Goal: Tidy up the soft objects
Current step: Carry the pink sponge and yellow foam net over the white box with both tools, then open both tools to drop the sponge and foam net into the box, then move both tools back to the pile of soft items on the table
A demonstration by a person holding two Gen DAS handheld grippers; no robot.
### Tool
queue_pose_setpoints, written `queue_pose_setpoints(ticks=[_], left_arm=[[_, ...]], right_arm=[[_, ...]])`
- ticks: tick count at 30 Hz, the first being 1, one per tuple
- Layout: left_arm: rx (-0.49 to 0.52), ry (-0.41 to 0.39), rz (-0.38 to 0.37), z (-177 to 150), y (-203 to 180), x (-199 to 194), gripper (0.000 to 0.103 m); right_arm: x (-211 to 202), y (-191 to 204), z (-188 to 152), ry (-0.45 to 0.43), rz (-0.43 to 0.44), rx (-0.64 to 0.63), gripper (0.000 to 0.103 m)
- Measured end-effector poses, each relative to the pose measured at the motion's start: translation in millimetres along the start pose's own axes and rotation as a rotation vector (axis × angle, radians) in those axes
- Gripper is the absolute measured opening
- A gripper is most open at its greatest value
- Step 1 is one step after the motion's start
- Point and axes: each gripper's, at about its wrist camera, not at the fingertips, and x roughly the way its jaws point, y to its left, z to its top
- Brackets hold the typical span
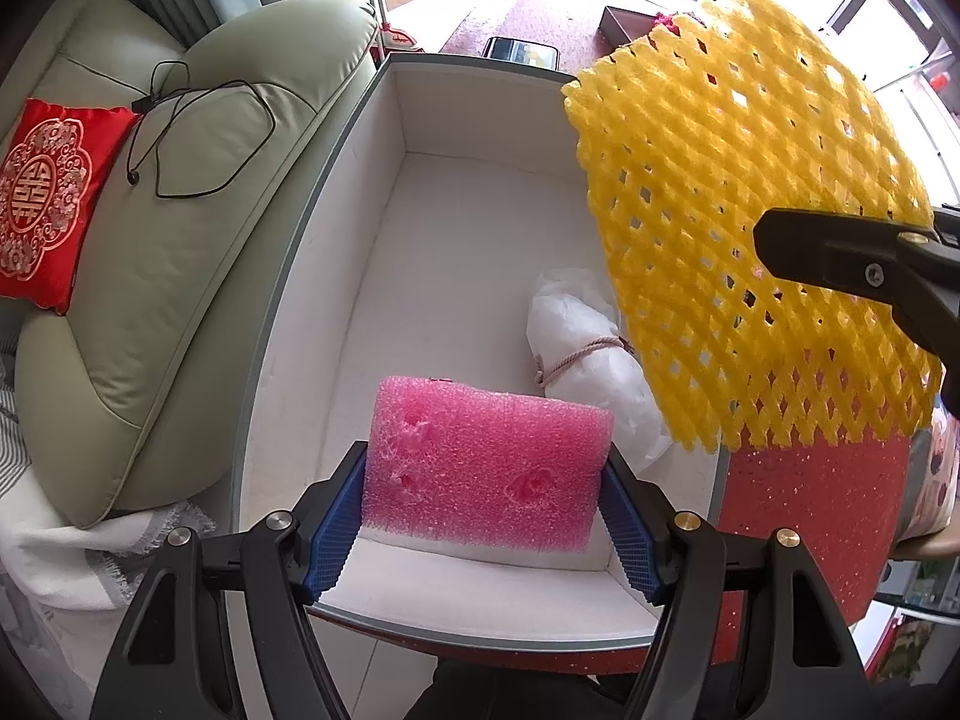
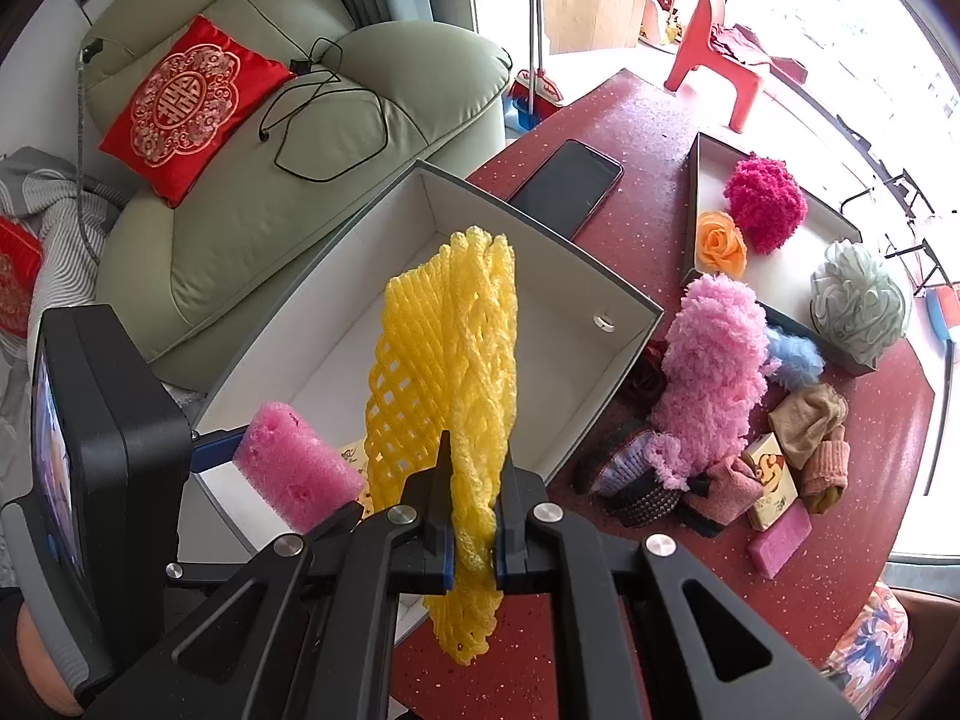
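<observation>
In the left wrist view, a pink foam block [image 1: 486,468] is pinched between the blue pads of the left gripper [image 1: 483,516] and held over the near end of the open box [image 1: 312,276]. A white wrapped bundle [image 1: 576,348] tied with cord is already seen lying on the box floor by its right wall. A yellow foam net [image 1: 750,228] is carried at the upper right by the right gripper, above the box's right edge. In the right wrist view, the right gripper [image 2: 474,534] is seen pressed together on the net [image 2: 456,372], which stands up over the box [image 2: 540,240]; the block [image 2: 294,468] shows at the box's near left corner. On the red table [image 2: 660,138] to the right of the box, many soft things are left unsorted: a pink fluffy piece [image 2: 714,360], socks [image 2: 810,420], a sponge [image 2: 780,546], and a tray [image 2: 780,276] holding a pom-pom, a rose and a bath puff. The task is judged to be at an early stage.
</observation>
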Motion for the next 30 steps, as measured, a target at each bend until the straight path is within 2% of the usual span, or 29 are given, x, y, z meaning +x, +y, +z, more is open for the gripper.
queue_pose_setpoints(ticks=[18,19,21,22,23,25,30], left_arm=[[0.046,0.021,0.004,0,-11,-1,0.075],[0.046,0.029,0.002,-1,-12,0,0.075],[0.041,0.038,0.001,-3,-13,1,0.077],[0.031,0.042,-0.003,-4,-12,2,0.080],[0.025,0.045,0.000,-4,-12,2,0.086],[0.019,0.044,-0.003,-6,-14,1,0.086],[0.038,0.046,-0.016,-8,-20,0,0.086]], right_arm=[[5,1,16,-0.014,0.001,0.015,0.010],[5,1,16,-0.013,0.001,0.020,0.013],[5,-1,16,-0.012,0.005,0.034,0.026],[4,-1,16,-0.015,0.003,0.036,0.041],[4,-3,16,-0.019,-0.010,0.041,0.050],[2,-6,14,-0.029,-0.003,0.059,0.059],[1,-18,3,-0.031,-0.005,0.101,0.060]])
